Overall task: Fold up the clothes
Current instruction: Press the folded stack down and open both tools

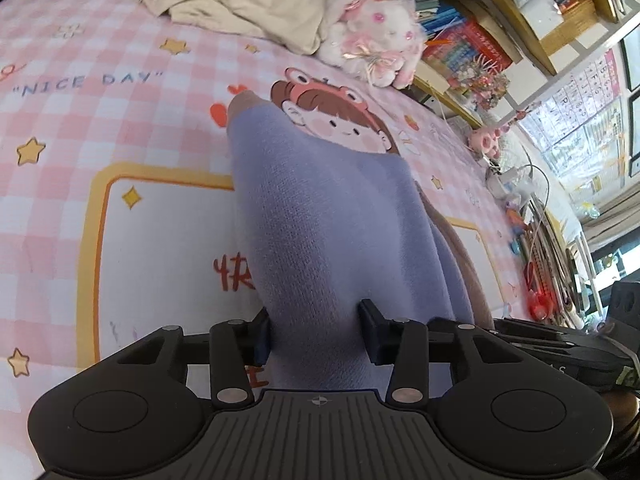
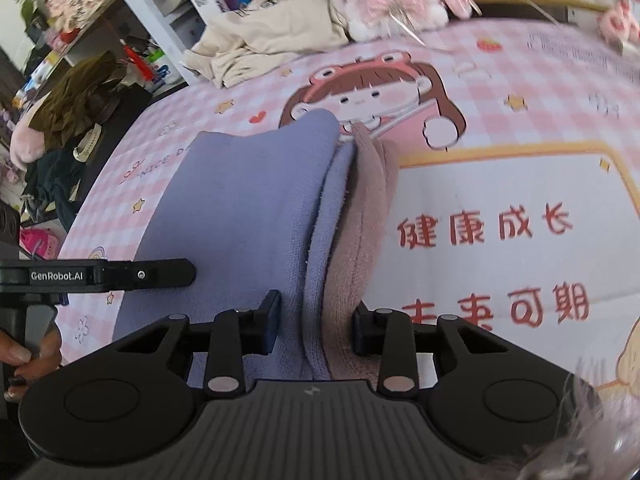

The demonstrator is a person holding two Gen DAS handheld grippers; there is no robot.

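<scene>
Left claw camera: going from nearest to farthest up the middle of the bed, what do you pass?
Left claw → purple garment → cartoon girl print → white-and-pink plush toy → bookshelf.

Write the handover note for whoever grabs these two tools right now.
Left tool: shut on the purple garment, bunched between its fingers.
Right tool: shut on the same garment at the edge where its purple layer meets the pinkish-brown layer.
The garment is draped from both tools down onto the pink checked bed cover.
A crumpled beige garment lies at the far edge, beside a plush toy.
Done: both grips taken. Left: finish and lay this fold flat; the beige piece looks unfolded.
</scene>
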